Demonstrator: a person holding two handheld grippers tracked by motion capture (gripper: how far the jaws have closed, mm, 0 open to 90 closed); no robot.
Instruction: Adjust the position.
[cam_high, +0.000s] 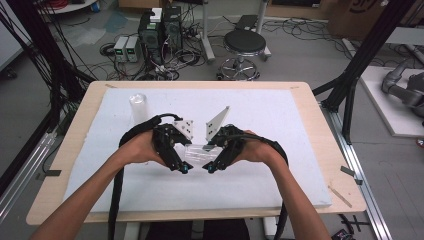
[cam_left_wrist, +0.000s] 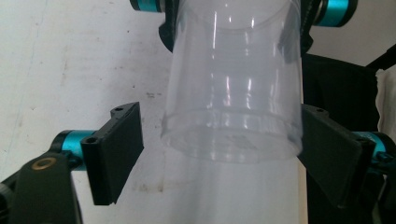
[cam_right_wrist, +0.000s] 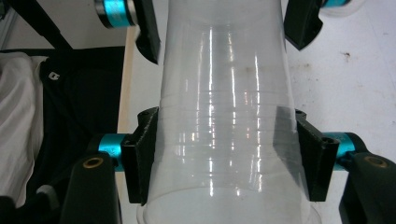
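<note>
Clear plastic cup (cam_high: 200, 151) held sideways above worktop (cam_high: 310, 150) centre; right hand-held gripper (cam_right_wrist: 224, 154) clamped on it, left hand-held gripper (cam_left_wrist: 219, 154) jaws spread, one touching. Risk: thin wall buckling, slipping.

2 clear plastic cups: one (cam_high: 200, 151) lying between the two grippers, one (cam_high: 138, 106) upright, well apart beyond the left gripper (cam_high: 183, 167). 2 grippers; right gripper (cam_high: 210, 167) opposite. 1 stool (cam_high: 244, 44).

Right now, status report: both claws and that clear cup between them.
Right claw shut on clear cup, wide end. Left claw open around its narrow end, left pad apart from the wall. Second clear cup upright at back left, out of the way.
</note>
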